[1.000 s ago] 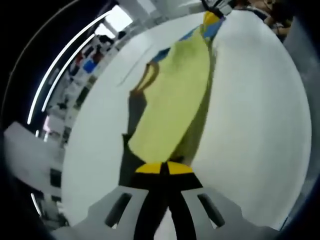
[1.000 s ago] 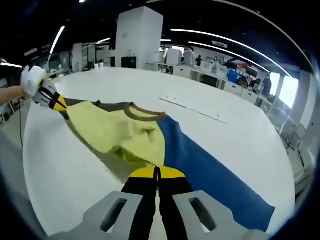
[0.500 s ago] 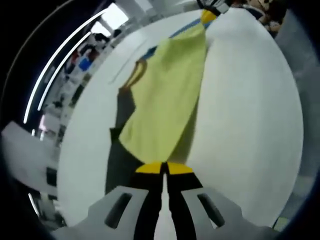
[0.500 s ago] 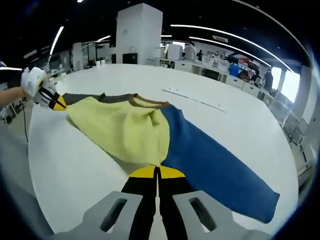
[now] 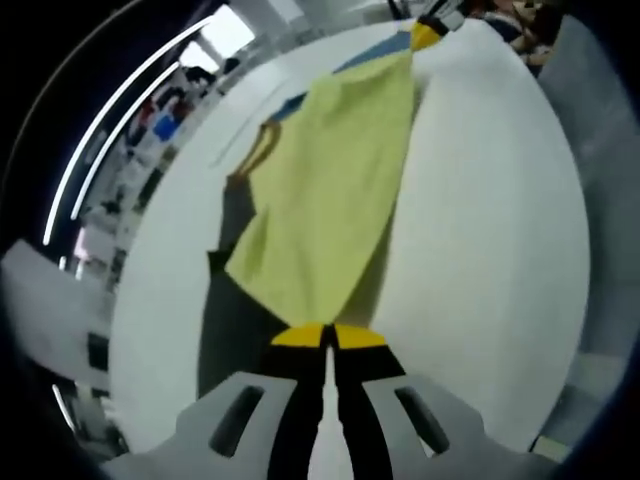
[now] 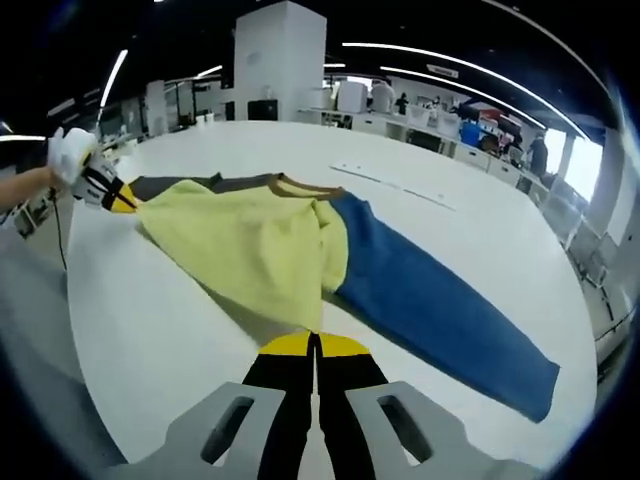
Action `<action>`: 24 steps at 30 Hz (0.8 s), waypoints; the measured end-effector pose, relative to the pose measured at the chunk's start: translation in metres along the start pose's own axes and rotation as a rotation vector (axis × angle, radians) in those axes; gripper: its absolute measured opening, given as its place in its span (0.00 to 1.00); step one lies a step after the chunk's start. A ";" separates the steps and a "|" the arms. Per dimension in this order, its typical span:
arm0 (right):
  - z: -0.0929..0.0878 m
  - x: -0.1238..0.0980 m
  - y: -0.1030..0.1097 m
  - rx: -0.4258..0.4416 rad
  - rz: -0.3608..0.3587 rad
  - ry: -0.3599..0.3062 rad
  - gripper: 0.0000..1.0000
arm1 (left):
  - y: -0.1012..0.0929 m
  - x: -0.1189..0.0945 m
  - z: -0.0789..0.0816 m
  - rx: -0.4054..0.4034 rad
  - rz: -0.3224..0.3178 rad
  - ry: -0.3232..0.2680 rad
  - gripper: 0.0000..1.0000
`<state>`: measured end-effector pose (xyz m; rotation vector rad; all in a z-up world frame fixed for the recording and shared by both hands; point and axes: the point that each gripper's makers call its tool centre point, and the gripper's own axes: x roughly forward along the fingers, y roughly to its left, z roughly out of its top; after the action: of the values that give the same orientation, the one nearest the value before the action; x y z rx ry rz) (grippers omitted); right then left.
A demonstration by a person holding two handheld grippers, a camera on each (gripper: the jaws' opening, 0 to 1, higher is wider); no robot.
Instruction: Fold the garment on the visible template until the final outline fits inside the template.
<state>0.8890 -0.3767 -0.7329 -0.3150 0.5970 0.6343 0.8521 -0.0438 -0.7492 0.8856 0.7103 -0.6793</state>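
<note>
Moved: yellow panel of the garment now drawn out flatter and wider than a second ago; blue sleeve lies further unrolled across the worktop.
Garment: soft yellow, blue and grey knit top with a tan collar; spread on the white round worktop, yellow front stretched between both tongs.
Blue sleeve: long blue fabric arm, lying flat on the worktop, running away from the collar toward the worktop's far edge.
Grey part: dark grey strip beside the collar, on the side toward the left tongs.
Left tongs: clenched, yellow tips pinched on the near hem of the yellow panel; also seen at, carried by a white-gloved hand.
Right tongs: clenched on the yellow hem corner; seen at the far end of the panel at.
Template: cannot tell any outline on the worktop.
Background: white square pillar, benches behind it.
</note>
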 end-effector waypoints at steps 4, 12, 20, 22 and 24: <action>-0.001 -0.005 0.003 -0.011 0.003 0.001 0.01 | -0.004 -0.003 -0.001 -0.017 -0.001 -0.006 0.00; -0.003 -0.011 0.009 0.001 0.011 -0.001 0.01 | -0.010 -0.009 -0.004 -0.055 -0.014 -0.004 0.00; -0.006 -0.022 0.014 -0.020 0.017 0.005 0.01 | -0.017 -0.017 -0.004 -0.110 -0.037 -0.008 0.00; -0.006 -0.023 0.015 -0.021 0.017 0.005 0.01 | -0.019 -0.019 -0.004 -0.112 -0.040 -0.008 0.00; -0.006 -0.026 0.016 -0.024 0.020 0.006 0.01 | -0.022 -0.021 -0.004 -0.118 -0.050 -0.005 0.00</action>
<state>0.8594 -0.3790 -0.7239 -0.3336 0.5994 0.6605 0.8218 -0.0456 -0.7444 0.7594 0.7628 -0.6767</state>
